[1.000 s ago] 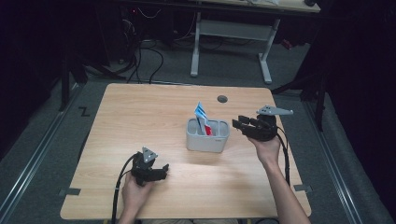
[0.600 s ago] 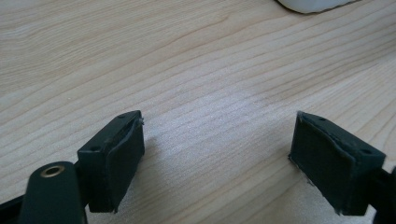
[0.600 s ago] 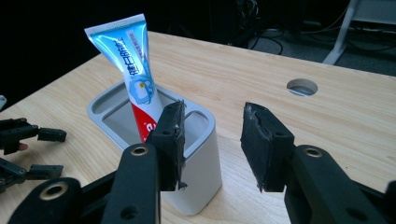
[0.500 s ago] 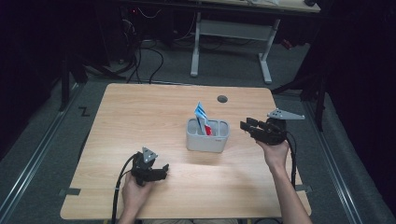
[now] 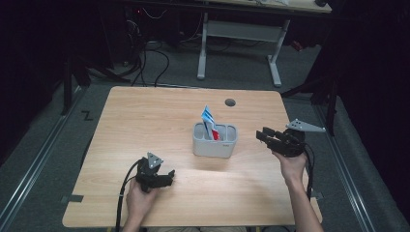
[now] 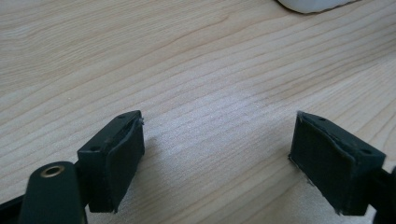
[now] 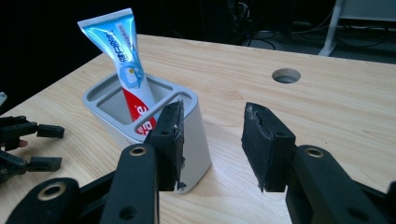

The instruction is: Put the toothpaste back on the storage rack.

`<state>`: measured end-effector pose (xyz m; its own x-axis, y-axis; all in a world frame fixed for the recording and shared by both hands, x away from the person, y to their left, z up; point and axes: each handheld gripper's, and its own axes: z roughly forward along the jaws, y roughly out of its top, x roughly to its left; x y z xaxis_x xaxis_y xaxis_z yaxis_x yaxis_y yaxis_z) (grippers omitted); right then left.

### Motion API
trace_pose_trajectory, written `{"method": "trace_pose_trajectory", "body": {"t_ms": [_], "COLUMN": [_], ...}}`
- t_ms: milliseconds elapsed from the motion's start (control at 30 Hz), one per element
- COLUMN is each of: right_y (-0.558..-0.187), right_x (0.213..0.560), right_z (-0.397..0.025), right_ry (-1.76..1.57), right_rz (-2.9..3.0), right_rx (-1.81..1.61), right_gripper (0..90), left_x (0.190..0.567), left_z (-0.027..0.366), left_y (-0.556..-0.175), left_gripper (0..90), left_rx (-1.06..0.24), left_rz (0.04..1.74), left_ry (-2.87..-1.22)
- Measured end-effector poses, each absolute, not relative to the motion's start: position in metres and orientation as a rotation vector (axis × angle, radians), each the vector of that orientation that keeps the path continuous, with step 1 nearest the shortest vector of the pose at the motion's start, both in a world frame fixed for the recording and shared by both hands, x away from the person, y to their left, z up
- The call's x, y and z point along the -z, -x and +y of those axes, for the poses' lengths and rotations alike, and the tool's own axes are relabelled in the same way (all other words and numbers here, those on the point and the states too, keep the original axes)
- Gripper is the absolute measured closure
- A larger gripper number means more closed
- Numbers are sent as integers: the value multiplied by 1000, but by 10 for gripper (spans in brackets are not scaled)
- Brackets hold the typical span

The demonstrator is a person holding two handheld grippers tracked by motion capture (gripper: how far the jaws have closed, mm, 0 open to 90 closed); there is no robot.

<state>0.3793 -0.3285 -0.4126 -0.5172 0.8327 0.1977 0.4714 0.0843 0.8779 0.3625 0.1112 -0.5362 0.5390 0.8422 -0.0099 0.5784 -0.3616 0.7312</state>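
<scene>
The tube (image 5: 209, 122) is stood tilted in the holder (image 5: 214, 140) mid-table. The right gripper (image 5: 261, 136) is held beside it, jaws apart and empty, as if released; the left gripper (image 5: 169, 177), wide, is rested on the table (image 5: 145, 116).

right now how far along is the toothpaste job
Done, by the look of it: the toothpaste tube stands tilted in the grey holder at mid-table. In hand: nothing. The right gripper is open, apart from the holder on its right side, and the left gripper is open over bare table near the front edge. Left: nothing obvious, perhaps only resting both grippers.
</scene>
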Motion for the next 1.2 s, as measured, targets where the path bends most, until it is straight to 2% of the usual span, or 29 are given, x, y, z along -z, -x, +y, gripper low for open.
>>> {"method": "trace_pose_trajectory", "body": {"t_ms": [1200], "right_y": [-363], "right_x": [466], "right_z": [-336], "right_ry": [-1400], "right_rz": [2056], "right_rx": [-1369], "right_gripper": [579], "left_x": [536], "left_z": [111], "left_y": [-363], "left_gripper": [179], "left_rx": [-485], "left_rz": [1144], "left_ry": [-2080]}}
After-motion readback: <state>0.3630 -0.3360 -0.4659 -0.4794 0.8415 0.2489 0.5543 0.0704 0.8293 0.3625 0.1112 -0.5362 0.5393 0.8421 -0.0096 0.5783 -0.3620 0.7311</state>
